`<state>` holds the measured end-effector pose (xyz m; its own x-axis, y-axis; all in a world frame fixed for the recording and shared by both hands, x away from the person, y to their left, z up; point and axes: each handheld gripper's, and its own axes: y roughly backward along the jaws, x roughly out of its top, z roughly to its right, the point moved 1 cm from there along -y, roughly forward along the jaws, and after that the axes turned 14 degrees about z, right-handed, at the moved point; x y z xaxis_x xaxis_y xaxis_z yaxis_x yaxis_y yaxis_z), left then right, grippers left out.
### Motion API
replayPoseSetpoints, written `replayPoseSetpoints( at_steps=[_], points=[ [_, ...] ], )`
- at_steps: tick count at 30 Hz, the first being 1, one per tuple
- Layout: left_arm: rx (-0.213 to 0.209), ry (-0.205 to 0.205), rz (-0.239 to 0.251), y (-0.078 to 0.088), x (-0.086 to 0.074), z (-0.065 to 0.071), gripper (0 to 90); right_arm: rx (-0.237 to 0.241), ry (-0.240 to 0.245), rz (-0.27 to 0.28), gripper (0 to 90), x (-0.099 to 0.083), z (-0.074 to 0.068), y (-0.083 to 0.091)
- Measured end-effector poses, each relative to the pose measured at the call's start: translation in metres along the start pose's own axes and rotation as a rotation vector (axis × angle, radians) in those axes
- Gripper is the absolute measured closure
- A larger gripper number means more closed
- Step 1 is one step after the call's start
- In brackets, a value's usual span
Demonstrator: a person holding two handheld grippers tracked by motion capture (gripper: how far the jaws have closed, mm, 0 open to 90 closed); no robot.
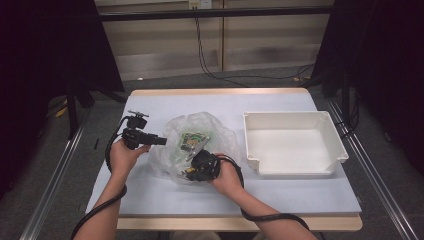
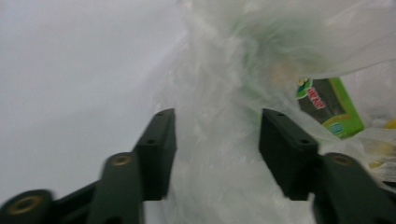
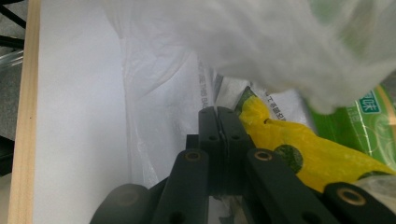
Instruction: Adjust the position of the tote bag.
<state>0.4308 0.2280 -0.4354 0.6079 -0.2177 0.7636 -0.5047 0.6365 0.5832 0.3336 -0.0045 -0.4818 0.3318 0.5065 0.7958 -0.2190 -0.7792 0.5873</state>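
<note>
Clear, crinkled plastic bag (image 1: pixel 197 145) near the middle of the pale table (image 1: pixel 300 192), left of centre, with snack packets showing through the film. Nearest the table's front edge, right gripper (image 1: pixel 196 162) at the bag's near side, held in the right hand (image 1: pixel 227 177), cable trailing back along the forearm. Jaws pressed together in the right gripper view, pads meeting with a thin fold of the bag's film (image 3: pixel 154 93) apparently caught between them; hard to tell for sure. Just beside those jaws, a yellow packet (image 3: pixel 299 149) inside the bag, and past it a green packet (image 3: pixel 364 121) at the edge of the frame. A little farther back and to the left, left gripper (image 1: pixel 162 141) in the left hand (image 1: pixel 125 157), pointed sideways at the bag's left flank. Jaws spread in the left gripper view, bunched film (image 2: pixel 219 140) lying between them, pads not pressing on it. Beyond that bunch, a green packet with a dark panel (image 2: pixel 331 105) seen through the plastic. Off to the right, well apart from the bag, a white tray (image 1: pixel 295 120) with low walls. Farthest back, the table's wooden far edge (image 1: pixel 220 92) and a dark cable on the floor (image 1: pixel 235 77).
</note>
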Motion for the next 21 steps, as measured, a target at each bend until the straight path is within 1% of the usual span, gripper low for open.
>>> replayPoseSetpoints(
  at_steps=[1, 2, 4, 5, 6, 7, 8, 9, 10, 11, 12, 13, 14, 15, 16, 17, 18, 19, 20, 21],
  points=[
    [-0.001, 0.0, 0.004, -0.001, 0.002, 0.003, 37.2, 0.002, 0.004, -0.003, 89.4, 0.0, 0.0, 0.0],
    [0.002, -0.027, -0.007, -0.002, 0.003, 0.004, 34.8, 0.0, 0.004, -0.006, 89.4, 0.001, 0.0, 0.0],
    [-0.003, -0.03, 0.004, -0.007, 0.005, 0.008, 32.9, 0.001, 0.008, -0.009, 89.4, 0.001, 0.0, 0.0],
    [-0.002, -0.041, -0.003, -0.009, 0.006, 0.009, 31.3, -0.001, 0.008, -0.008, 89.4, 0.001, 0.0, 0.0],
    [-0.003, -0.04, -0.002, -0.011, 0.007, 0.01, 29.1, 0.002, -0.001, -0.003, 89.4, 0.001, 0.0, 0.0],
    [0.019, -0.056, -0.002, -0.014, 0.009, 0.01, 27.8, -0.001, -0.003, -0.002, 89.4, 0.001, 0.0, -0.001],
    [0.037, -0.054, 0.006, -0.017, 0.01, 0.01, 26.3, 0.0, -0.006, -0.001, 89.5, 0.001, 0.0, -0.001],
    [0.036, -0.045, 0.009, -0.021, 0.012, 0.009, 25.3, 0.003, -0.002, -0.003, 89.5, 0.001, 0.001, -0.001],
    [0.043, -0.052, 0.004, -0.023, 0.014, 0.007, 25.1, 0.003, 0.0, -0.004, 89.5, 0.001, 0.0, -0.001],
    [0.047, -0.049, -0.002, -0.026, 0.015, 0.006, 26.0, 0.003, -0.004, -0.006, 89.5, 0.001, 0.0, -0.001],
    [0.049, -0.064, -0.018, -0.029, 0.015, 0.005, 30.1, 0.001, 0.002, -0.006, 89.5, 0.002, 0.0, -0.002],
    [0.048, -0.082, -0.02, -0.032, 0.016, 0.003, 35.2, 0.001, 0.003, -0.006, 89.5, 0.002, 0.0, -0.002],
    [0.047, -0.09, -0.042, -0.035, 0.016, 0.002, 44.6, 0.002, 0.001, -0.004, 89.5, 0.002, -0.001, -0.002],
    [0.042, -0.102, -0.064, -0.039, 0.016, 0.0, 58.3, 0.002, 0.005, -0.007, 89.5, 0.002, -0.001, -0.002],
    [0.055, -0.12, -0.082, -0.041, 0.017, -0.002, 61.8, 0.001, 0.007, -0.007, 89.5, 0.002, -0.002, -0.002],
    [0.051, -0.139, -0.103, -0.042, 0.017, -0.006, 69.2, 0.005, 0.008, -0.01, 89.5, 0.002, -0.003, -0.002],
    [0.06, -0.108, -0.088, -0.044, 0.017, -0.008, 78.0, 0.008, 0.012, -0.007, 89.5, 0.002, -0.003, -0.002],
    [0.07, -0.077, -0.073, -0.047, 0.017, -0.01, 79.7, 0.011, 0.018, -0.007, 89.5, 0.001, -0.004, -0.001],
    [0.068, -0.102, -0.101, -0.047, 0.018, -0.015, 84.3, 0.011, 0.014, -0.004, 89.6, 0.001, -0.004, -0.001],
    [0.086, -0.078, -0.089, -0.049, 0.018, -0.016, 86.1, 0.017, 0.016, -0.007, 89.6, 0.0, -0.005, 0.0]
  ],
)
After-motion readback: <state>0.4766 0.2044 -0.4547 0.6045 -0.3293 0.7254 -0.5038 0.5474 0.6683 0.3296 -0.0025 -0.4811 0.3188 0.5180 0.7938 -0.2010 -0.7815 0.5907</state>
